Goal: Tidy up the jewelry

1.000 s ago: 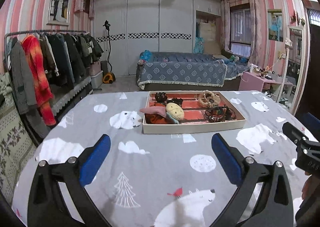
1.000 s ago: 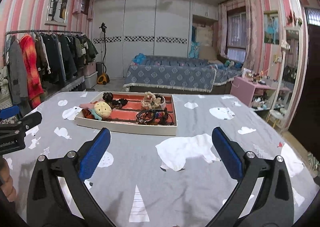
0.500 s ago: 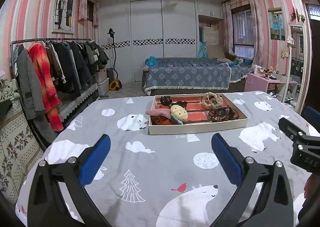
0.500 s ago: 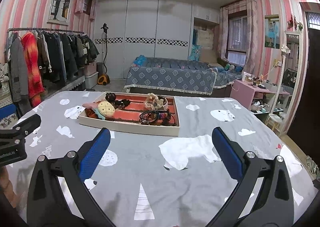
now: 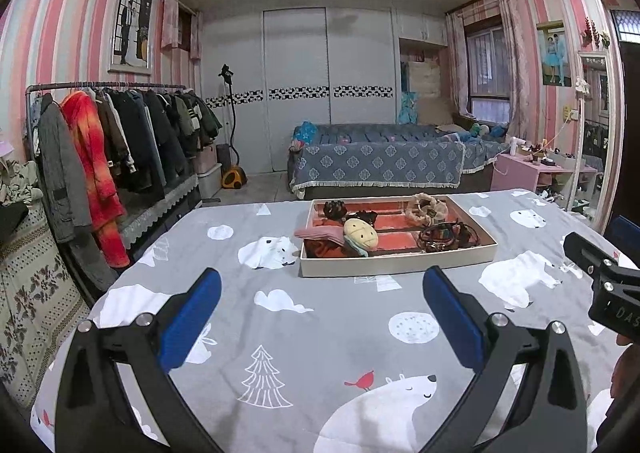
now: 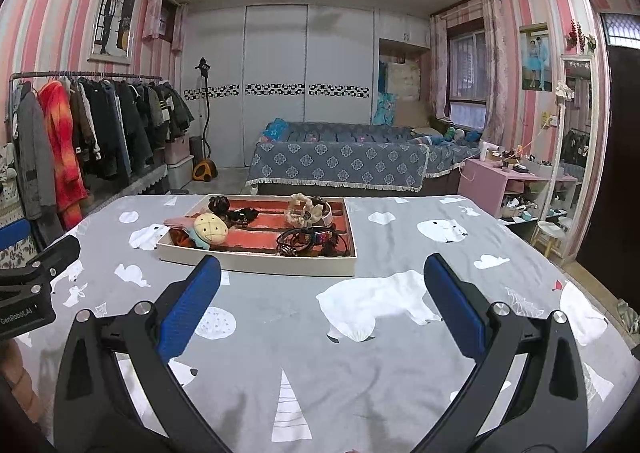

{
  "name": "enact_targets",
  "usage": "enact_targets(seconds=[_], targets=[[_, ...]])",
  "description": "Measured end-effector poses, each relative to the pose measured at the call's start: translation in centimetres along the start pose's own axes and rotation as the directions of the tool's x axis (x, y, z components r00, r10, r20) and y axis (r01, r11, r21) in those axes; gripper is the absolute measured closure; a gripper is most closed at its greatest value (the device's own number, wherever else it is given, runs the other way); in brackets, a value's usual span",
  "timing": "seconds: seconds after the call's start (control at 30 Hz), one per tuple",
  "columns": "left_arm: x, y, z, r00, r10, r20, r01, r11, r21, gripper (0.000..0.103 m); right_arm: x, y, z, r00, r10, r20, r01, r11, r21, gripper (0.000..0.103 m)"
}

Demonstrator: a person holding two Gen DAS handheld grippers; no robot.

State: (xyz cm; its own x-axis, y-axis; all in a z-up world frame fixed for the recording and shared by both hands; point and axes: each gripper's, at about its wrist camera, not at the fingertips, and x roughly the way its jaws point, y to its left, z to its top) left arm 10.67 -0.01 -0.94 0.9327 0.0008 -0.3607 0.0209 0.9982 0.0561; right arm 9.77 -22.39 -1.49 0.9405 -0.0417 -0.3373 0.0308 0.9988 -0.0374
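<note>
Left wrist view shows me the shallow cream tray with red lining (image 5: pixel 396 265) resting on the table with grey polar-bear cloth (image 5: pixel 280 333), well ahead of my left gripper (image 5: pixel 320 305), whose jaws stand wide open and hold nothing. My right gripper (image 6: pixel 322 293) is the same, open and empty, short of the tray's near wall. Inside I count one bundle of dark cord bracelets (image 6: pixel 308 239), one cream fluffy scrunchie (image 6: pixel 306 209), one round yellow plush piece (image 6: pixel 210 227), one pink fabric piece (image 6: pixel 180 222) and one black claw clip (image 6: pixel 219 204); smaller dark items beside the clip I cannot separate. I judge all of these are light. The bracelets are limp and will tangle, so I would take one strand at its top. The scrunchie and plush are soft and will compress; the clip is stiff and maybe slippery.
</note>
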Motion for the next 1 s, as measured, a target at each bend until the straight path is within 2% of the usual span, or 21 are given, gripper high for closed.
enact_targets(seconds=[1.0], targets=[[-0.03,0.16,0.08,1.0,-0.003,-0.001,0.003,1.0,-0.002,0.004,-0.41,-0.5,-0.03,1.0,-0.022,0.007,0.022,1.0,0.017,0.004]])
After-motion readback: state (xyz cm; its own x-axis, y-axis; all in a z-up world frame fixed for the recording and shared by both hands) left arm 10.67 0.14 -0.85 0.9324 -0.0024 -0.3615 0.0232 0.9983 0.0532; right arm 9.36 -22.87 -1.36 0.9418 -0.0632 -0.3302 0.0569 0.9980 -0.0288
